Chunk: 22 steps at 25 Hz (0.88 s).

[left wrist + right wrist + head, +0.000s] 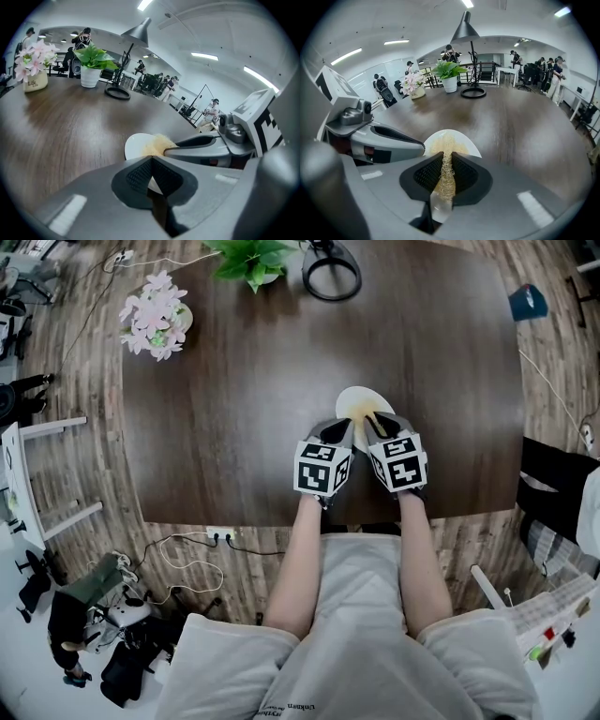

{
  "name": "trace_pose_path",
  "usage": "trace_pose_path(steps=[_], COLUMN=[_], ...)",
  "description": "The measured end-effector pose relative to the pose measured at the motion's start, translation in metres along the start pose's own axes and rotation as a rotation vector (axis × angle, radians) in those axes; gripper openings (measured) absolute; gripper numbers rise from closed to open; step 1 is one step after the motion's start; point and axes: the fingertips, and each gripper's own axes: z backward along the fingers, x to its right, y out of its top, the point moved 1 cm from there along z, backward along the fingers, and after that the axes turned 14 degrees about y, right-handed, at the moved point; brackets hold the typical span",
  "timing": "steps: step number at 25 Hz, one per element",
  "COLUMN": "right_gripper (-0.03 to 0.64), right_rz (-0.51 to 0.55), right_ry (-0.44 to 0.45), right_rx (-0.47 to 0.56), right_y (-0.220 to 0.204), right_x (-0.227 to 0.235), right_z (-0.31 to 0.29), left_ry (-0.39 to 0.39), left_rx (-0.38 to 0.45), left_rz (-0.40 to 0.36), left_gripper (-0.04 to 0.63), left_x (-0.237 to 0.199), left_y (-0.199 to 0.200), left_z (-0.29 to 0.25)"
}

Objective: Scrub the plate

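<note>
A white plate (351, 399) lies on the dark wooden table (262, 390), near its front edge. My left gripper (335, 435) is at the plate's near left rim. In the left gripper view, my left gripper (151, 172) is shut on the plate (137, 144), with a white sliver showing between its pads. My right gripper (381, 427) is shut on a yellowish mesh scrubber (446, 171), which rests on the plate (469, 144). The scrubber (158, 143) covers the plate's middle. Both grippers sit side by side, almost touching.
A pot of pink flowers (156, 315) stands at the table's far left. A green plant (251, 259) and a lamp's black ring base (331, 274) stand at the far edge. Cables and a power strip (219, 536) lie on the floor below the front edge.
</note>
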Motion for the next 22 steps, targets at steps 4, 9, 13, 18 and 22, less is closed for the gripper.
trace_pose_path(steps=[4, 9, 13, 18, 22], right_gripper=[0.072, 0.072, 0.072, 0.072, 0.072], right_rz=[0.004, 0.013, 0.027, 0.034, 0.053], right_ry=[-0.001, -0.004, 0.001, 0.016, 0.03], right_rx=[0.001, 0.001, -0.004, 0.002, -0.006], right_y=[-0.008, -0.02, -0.025, -0.036, -0.037], right_x=[-0.001, -0.002, -0.007, -0.011, -0.018], right_z=[0.009, 0.021, 0.029, 0.038, 0.041], left_ry=[0.008, 0.008, 0.015, 0.046, 0.057], left_rx=[0.0, 0.003, 0.022, 0.04, 0.051], left_rz=[0.017, 0.017, 0.025, 0.028, 0.033], left_gripper=[0.002, 0.002, 0.002, 0.002, 0.002], left_x=[0.003, 0.014, 0.019, 0.026, 0.03], left_y=[-0.008, -0.016, -0.017, -0.022, -0.026], left_z=[0.002, 0.006, 0.011, 0.018, 0.026])
